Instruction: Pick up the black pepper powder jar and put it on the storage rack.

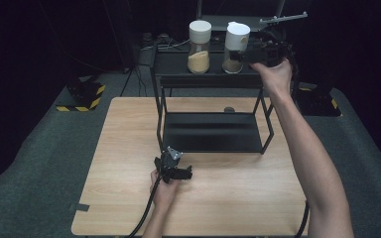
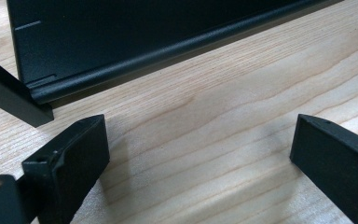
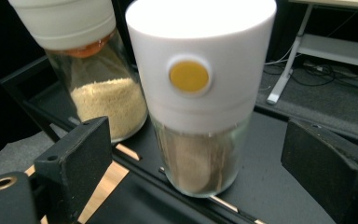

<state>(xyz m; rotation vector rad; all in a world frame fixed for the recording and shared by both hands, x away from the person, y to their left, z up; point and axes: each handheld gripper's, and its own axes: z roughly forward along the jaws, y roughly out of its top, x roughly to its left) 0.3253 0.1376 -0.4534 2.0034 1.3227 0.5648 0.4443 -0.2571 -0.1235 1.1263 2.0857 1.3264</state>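
Jar: a glass jar (image 3: 198,154) with a tall white cap (image 3: 200,60) and a round yellow button (image 3: 189,76) on the cap's side; brownish contents sit low in the glass.
Jar's place: on the top shelf (image 1: 178,63) of a black rack (image 1: 211,131), at the right of a second jar (image 1: 199,47) holding pale yellow grains.
Right gripper (image 1: 263,52): raised to the top shelf beside the white-capped jar; its jaws stand wide apart, one on each side of the jar, touching nothing that I can see.
Left gripper (image 1: 174,168): low over the table (image 1: 129,163), just in front of the rack; jaws spread wide, nothing between them but bare wood.
High view adds: the whole rack with its lower shelf, a small dark round object (image 1: 229,109) on the table behind it, and both forearms.
Right gripper view adds: the yellow button, an orange ring under the second jar's cap, and the wood seen through the shelf's gaps.
Left gripper view adds: the lower shelf's front edge (image 2: 168,51) and a rack leg (image 2: 14,98) close up.
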